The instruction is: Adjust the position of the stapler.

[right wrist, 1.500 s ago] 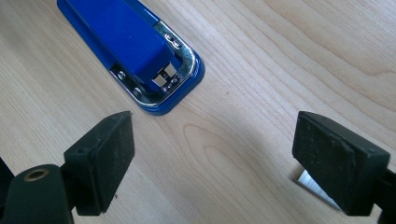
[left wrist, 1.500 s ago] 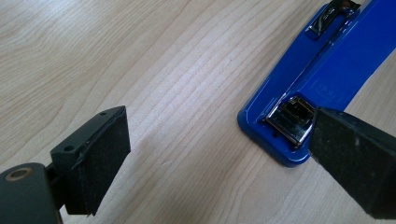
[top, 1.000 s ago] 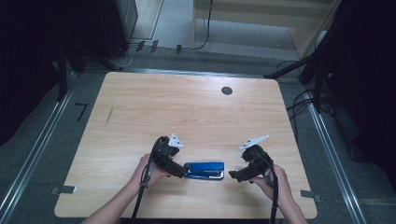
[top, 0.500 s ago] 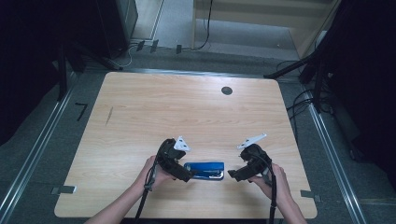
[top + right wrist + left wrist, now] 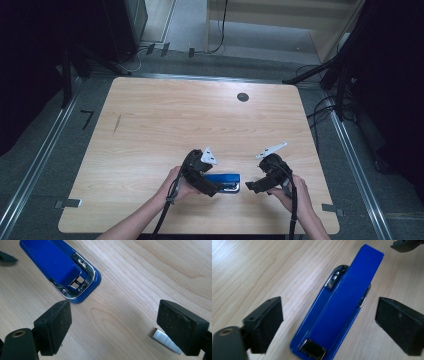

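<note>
A blue stapler lies closed near the tabletop's front edge, with the left gripper spread wide astride its rear end, not yet pinching it. The right gripper, also spread, hangs just beyond the stapler's nose over a strip of staples, so loading seems barely begun.

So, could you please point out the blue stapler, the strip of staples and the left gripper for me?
blue stapler (image 5: pixel 347 302): left gripper view, middle of its blue top.
strip of staples (image 5: pixel 162 338): right gripper view, its silvery upper face.
left gripper (image 5: pixel 212 190): high view, between its jaw tips.
</note>
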`<state>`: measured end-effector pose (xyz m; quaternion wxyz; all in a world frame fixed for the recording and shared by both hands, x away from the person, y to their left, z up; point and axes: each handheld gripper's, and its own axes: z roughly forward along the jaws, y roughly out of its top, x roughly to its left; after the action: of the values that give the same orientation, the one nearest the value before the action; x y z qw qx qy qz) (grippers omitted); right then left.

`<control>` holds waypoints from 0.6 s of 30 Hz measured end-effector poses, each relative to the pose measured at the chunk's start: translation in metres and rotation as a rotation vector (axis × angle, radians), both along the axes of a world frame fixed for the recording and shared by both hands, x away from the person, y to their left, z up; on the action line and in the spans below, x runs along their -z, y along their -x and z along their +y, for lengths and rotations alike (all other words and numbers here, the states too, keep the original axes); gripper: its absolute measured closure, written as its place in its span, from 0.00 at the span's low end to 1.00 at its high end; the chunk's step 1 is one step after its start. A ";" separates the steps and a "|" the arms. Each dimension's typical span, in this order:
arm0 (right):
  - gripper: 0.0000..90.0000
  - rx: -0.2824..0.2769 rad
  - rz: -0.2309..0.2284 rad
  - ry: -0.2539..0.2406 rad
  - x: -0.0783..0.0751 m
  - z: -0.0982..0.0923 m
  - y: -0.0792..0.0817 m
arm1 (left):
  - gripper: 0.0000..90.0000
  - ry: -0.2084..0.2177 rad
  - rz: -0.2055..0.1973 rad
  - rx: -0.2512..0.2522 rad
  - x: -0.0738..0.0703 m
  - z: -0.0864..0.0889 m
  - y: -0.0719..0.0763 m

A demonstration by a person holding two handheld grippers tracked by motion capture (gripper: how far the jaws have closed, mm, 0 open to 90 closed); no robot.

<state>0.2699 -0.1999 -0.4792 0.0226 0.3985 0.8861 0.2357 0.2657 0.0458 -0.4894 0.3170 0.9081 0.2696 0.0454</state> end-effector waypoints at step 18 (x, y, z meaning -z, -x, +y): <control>0.14 0.022 0.006 -0.001 0.001 -0.010 -0.003 | 0.35 -0.005 -0.022 0.124 0.004 -0.038 -0.005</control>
<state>0.2731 -0.2097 -0.4806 0.0225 0.4089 0.8816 0.2348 0.2709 0.0082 -0.4934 0.3197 0.9234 0.2093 0.0362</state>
